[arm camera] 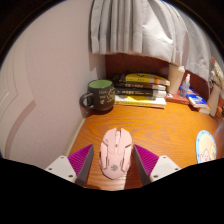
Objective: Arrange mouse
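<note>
My tool sits low over the wooden desk, its purple pads spread wide. A pale pink mouse lies flat on the desk between them, with what looks like a gap on each side, so I judge it released, not gripped. Beyond it, a dark mug stands beside stacked books against the wall, under a hanging curtain.

Warm dim light, strong fisheye distortion
</note>
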`<state>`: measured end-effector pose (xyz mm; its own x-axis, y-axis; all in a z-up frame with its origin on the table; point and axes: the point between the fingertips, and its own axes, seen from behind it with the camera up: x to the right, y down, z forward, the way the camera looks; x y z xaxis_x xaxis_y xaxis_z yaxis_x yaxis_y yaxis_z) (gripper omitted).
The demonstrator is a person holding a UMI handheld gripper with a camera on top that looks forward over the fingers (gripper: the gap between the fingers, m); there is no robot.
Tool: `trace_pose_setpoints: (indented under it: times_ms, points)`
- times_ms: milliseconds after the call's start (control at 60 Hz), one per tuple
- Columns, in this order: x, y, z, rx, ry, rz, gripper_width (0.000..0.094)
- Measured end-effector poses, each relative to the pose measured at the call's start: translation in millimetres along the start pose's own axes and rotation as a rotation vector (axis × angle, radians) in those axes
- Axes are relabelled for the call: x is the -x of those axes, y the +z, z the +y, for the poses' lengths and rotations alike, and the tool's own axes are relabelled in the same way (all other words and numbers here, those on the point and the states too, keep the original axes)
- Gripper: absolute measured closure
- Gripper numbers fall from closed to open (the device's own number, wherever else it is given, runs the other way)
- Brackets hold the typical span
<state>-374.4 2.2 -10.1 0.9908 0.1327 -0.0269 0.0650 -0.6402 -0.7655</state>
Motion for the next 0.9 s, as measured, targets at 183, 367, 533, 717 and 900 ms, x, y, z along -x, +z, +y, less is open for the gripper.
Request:
trace_pose_setpoints:
  times_ms: [183, 367, 533, 717, 900]
  points:
    - [-2.4, 25.8, -15.0, 0.026, 0.010, 0.030, 0.0379]
    - [-5.6, 28.6, -13.1, 0.085, -0.003, 0.024, 0.0525]
    - [-4.9, 28.6, -14.6, 0.160, -0.011, -0.016, 0.0538]
    - [-26.1, -26.7, -93.6, 0.058, -0.071, -0.076, 0.0537]
    - [-106.4, -123.6, -199.4, -0.157, -0.092, -0.029, 0.0534]
